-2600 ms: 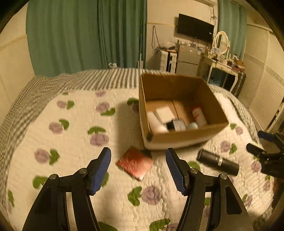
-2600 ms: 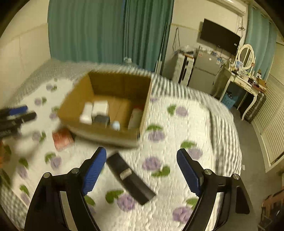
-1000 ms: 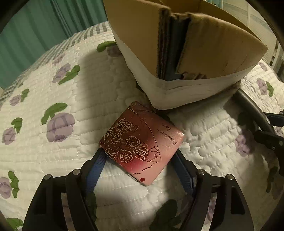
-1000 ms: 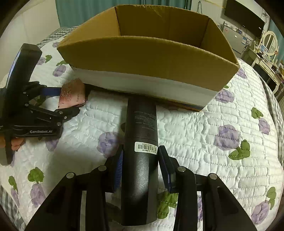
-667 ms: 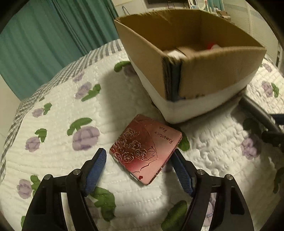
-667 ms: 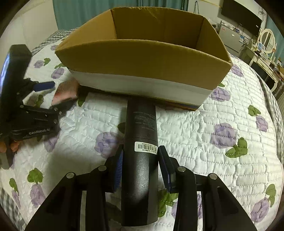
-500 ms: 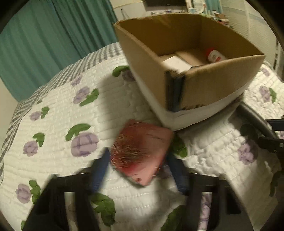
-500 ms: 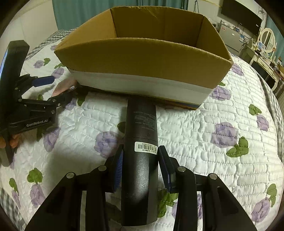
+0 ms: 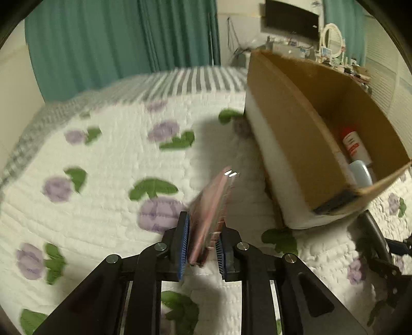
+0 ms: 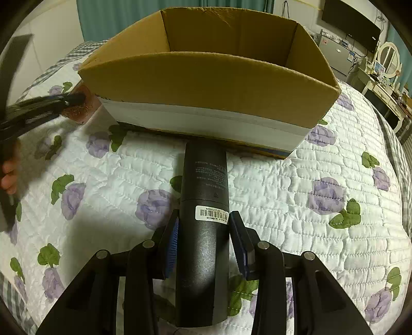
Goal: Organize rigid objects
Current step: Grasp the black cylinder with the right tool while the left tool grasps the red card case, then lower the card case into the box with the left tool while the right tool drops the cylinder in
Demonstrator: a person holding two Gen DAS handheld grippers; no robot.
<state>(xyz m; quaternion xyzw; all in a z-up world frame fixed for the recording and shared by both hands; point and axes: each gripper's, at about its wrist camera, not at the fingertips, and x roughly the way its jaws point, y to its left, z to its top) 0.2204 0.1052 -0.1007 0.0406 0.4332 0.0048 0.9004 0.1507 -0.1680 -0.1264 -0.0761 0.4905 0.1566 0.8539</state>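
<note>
- Left wrist view looks across a white quilt (image 9: 108, 159) printed with purple flowers and green leaves; teal curtains (image 9: 123, 43) hang behind the bed, and a dark wall screen (image 9: 291, 18) and a cluttered dresser show at the far right.
- A cardboard box (image 9: 291, 134), brown above a white band, stands on the quilt to the right of the left gripper (image 9: 200, 247), close by but not touching it.
- The left gripper is clamped on a flat pinkish-red case (image 9: 209, 211), held on edge between its blue pads and lifted off the quilt, tilted toward the box; the case is blurred.
- In the right wrist view, the box's long wall (image 10: 211, 87) stands straight ahead, directly beyond the far end of a black cylindrical bottle (image 10: 204, 219).
- The right gripper (image 10: 204, 242) has its fingers closed against both sides of the bottle, just below its barcode label; the bottle lies along the quilt pointing at the box.
- At the left edge of that view the left gripper and the case appear beside the box's corner, blurred.
- Inside the box, a white bottle with a red cap (image 9: 354, 145) lies against the far wall with a pale blue item (image 9: 361, 172) just beside it; the rest of the floor is hidden by the near wall.
</note>
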